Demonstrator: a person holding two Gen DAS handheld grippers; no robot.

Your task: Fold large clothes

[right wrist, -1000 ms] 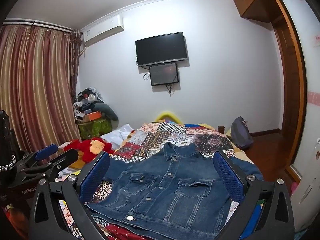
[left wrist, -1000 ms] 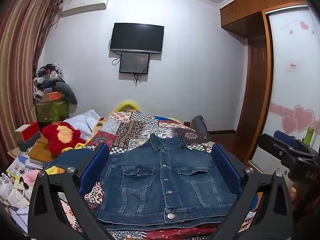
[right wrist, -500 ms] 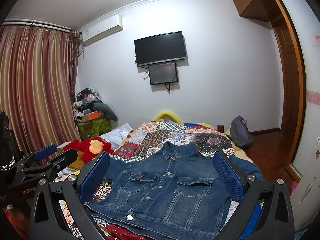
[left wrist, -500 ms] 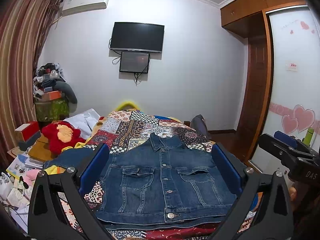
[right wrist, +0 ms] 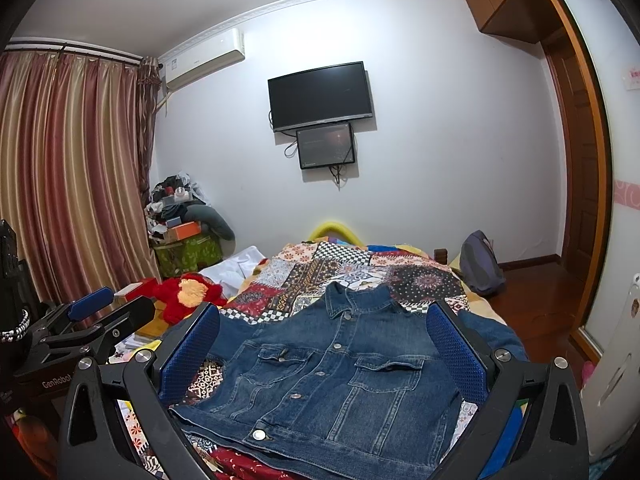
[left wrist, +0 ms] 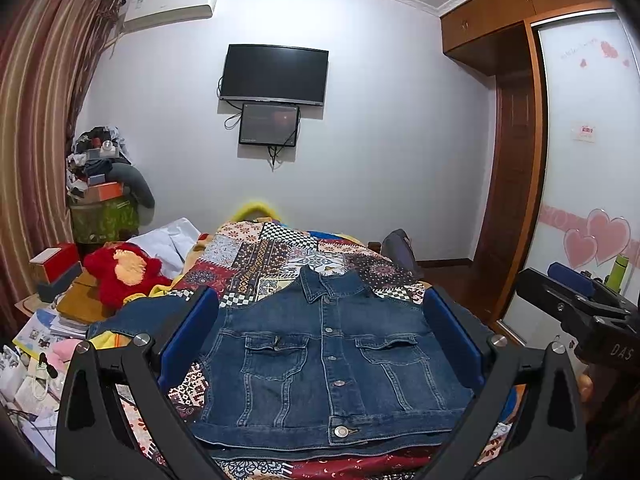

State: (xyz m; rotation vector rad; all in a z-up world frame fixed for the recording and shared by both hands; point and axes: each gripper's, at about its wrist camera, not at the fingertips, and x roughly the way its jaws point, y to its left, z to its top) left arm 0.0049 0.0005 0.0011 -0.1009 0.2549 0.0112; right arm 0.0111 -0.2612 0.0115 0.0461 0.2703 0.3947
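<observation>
Room's pretty lived-in: patchwork quilt (left wrist: 280,256) covering the bed, red plush toy (left wrist: 122,272) lying off to its left next to a white sheet (left wrist: 176,240). Black TV (left wrist: 274,74) on the far wall with a smaller screen (left wrist: 269,124) right under it, AC unit (left wrist: 172,6) up near the ceiling, striped curtains (right wrist: 68,176) on the left, a cluttered pile (left wrist: 100,176) in the corner, wooden wardrobe (left wrist: 516,120) at right, grey backpack (right wrist: 480,264) on the floor
</observation>
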